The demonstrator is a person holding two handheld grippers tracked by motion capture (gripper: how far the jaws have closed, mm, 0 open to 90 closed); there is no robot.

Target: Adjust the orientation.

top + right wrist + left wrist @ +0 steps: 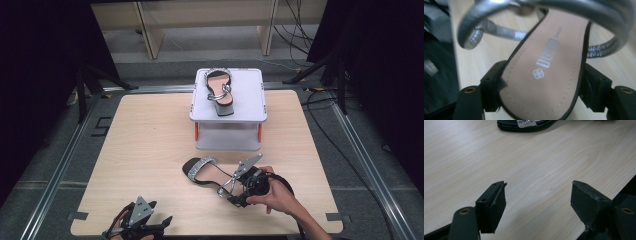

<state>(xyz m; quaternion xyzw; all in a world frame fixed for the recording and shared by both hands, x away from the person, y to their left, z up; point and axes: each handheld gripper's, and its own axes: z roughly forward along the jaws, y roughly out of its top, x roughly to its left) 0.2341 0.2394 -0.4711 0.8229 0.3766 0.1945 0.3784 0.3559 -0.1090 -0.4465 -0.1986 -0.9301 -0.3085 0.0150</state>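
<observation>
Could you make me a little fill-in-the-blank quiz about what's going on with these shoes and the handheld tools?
1. The right tool has its jaws on either side of the heel end of the black-soled silver-strapped sandal, which lies on the pale wooden ____.
2. The matching second silver-strapped sandal sits on top of the small white two-tier ____.
3. The left tool has ____ between its jaws.

Missing words: table; shelf; nothing
</observation>
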